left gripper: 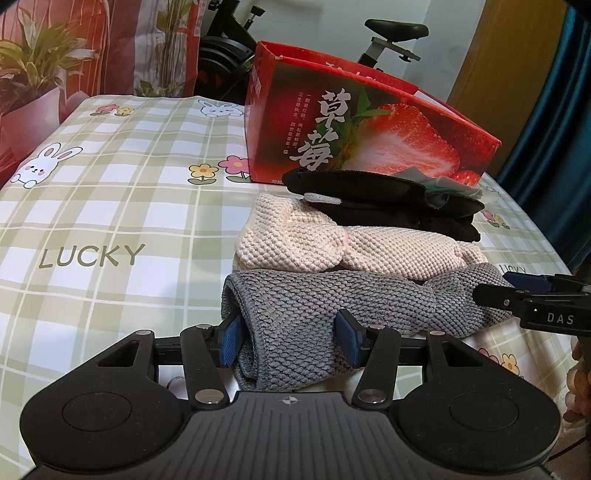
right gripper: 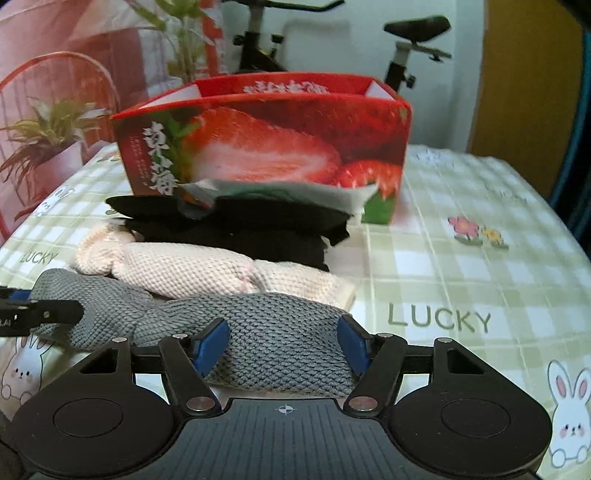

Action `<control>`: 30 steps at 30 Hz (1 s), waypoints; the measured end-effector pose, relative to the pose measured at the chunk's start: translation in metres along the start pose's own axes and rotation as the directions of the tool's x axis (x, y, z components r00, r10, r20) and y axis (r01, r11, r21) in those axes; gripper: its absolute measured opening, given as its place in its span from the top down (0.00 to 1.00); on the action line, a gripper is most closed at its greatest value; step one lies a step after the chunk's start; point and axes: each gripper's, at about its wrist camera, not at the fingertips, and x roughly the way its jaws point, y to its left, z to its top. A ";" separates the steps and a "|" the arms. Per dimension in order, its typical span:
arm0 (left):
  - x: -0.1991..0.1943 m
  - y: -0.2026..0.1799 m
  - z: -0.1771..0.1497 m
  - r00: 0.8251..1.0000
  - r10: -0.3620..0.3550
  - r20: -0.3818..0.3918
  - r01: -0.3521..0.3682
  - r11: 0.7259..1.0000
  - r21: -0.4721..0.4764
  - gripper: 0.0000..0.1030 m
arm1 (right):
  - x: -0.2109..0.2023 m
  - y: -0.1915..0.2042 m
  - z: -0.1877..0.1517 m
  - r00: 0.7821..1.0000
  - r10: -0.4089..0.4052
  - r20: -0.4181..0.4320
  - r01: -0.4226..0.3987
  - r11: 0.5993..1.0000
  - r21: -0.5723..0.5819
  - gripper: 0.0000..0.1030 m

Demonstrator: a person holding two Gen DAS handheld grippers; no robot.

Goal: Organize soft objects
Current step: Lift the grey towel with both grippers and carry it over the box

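Gripping opposite ends of a folded grey knit (left gripper: 306,314), the left gripper (left gripper: 290,341) and right gripper (right gripper: 282,347) each have their blue pads pressed against the cloth, low centre in both wrist views. Just beyond it lie a cream knit (left gripper: 321,240) touching its far edge and a black cloth (left gripper: 388,203) resting partly on the cream one, with a grey-green scrap (right gripper: 295,192) on top. All sit on a green plaid cover (left gripper: 110,184) printed with rabbits, flowers and "LUCKY". A red strawberry box (left gripper: 362,125), open at the top, stands behind the pile. Beyond it, an exercise bike (left gripper: 391,33) fills the upper frame, a floral curtain (left gripper: 110,44) the upper left, a teal drape (left gripper: 554,129) the right edge.
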 end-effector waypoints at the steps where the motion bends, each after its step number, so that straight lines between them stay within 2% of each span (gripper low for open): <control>1: 0.000 0.000 0.000 1.000 0.000 0.000 0.000 1.000 0.001 0.46 | 0.002 -0.001 0.000 1.000 -0.006 -0.008 0.006 1.000 0.009 0.35; 5: 0.000 -0.001 0.000 1.000 0.002 0.001 -0.002 1.000 0.008 0.45 | 0.006 -0.007 -0.002 0.999 0.011 -0.031 -0.010 0.998 0.060 0.34; 8: 0.001 -0.002 0.000 1.000 0.000 0.000 0.000 1.000 0.016 0.41 | 0.007 -0.003 -0.002 0.999 0.005 -0.034 -0.004 0.999 0.034 0.37; 11: 0.002 -0.004 0.000 1.000 0.002 -0.003 -0.002 1.000 0.028 0.39 | 0.006 0.003 -0.001 0.999 -0.004 -0.038 0.004 1.000 -0.006 0.41; 13: 0.002 -0.003 0.000 1.000 0.000 -0.002 0.000 1.000 0.025 0.40 | 0.005 0.005 -0.001 0.999 0.003 -0.040 -0.004 1.000 -0.021 0.47; 15: 0.001 -0.002 0.000 1.000 -0.011 0.001 0.011 1.000 0.018 0.56 | 0.004 0.006 -0.001 0.999 0.013 -0.043 -0.014 1.000 -0.027 0.52; 16: 0.001 -0.002 0.000 1.000 -0.011 0.000 0.011 1.000 0.017 0.59 | 0.003 0.006 -0.001 0.999 0.018 -0.045 -0.019 0.999 -0.030 0.56; 18: 0.001 -0.001 0.000 1.000 -0.029 -0.004 0.029 1.000 0.011 0.72 | 0.001 0.007 -0.001 0.998 0.030 -0.048 -0.032 0.999 -0.038 0.62; 20: 0.001 0.000 0.000 0.999 -0.037 -0.003 0.037 0.999 0.005 0.76 | -0.002 0.008 -0.001 0.998 0.046 -0.045 -0.048 0.998 -0.045 0.68; 21: 0.000 0.000 0.000 0.999 -0.042 0.000 0.042 0.999 0.001 0.81 | -0.005 0.008 -0.001 0.998 0.054 -0.038 -0.055 0.997 -0.046 0.71; 30: -0.029 -0.003 0.019 0.990 -0.062 0.129 0.060 0.998 0.023 0.85 | -0.034 0.003 0.019 0.991 0.111 0.079 -0.109 0.993 -0.036 0.75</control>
